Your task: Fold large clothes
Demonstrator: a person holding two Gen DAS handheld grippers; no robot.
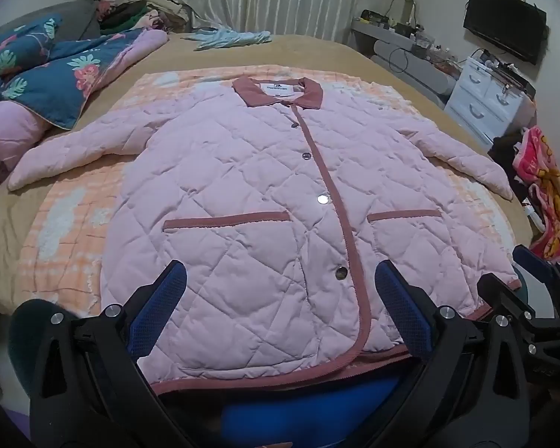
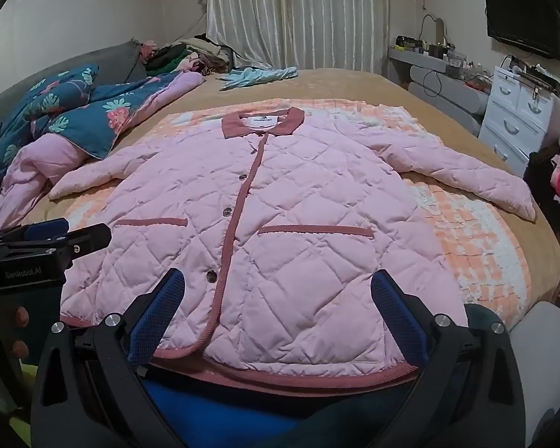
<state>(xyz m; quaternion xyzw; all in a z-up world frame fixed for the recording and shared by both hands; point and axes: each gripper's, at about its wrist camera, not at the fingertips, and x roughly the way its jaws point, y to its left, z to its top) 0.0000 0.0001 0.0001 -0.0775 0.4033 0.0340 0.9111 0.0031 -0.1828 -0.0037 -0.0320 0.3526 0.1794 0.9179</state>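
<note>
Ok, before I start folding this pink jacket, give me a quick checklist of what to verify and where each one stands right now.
1. Pink jacket lies flat, front up, on the bed: ok.
2. Front closed, buttons along the placket: looks ok; whether each is fastened, cannot tell.
3. Both sleeves spread out sideways, left sleeve and right sleeve: ok.
4. Left gripper open, above the hem, holding nothing: ok.
5. Right gripper open, above the hem: ok.
6. Room for the fold: floral quilt lies close to the left sleeve: not ok if that sleeve must swing outward.
</note>
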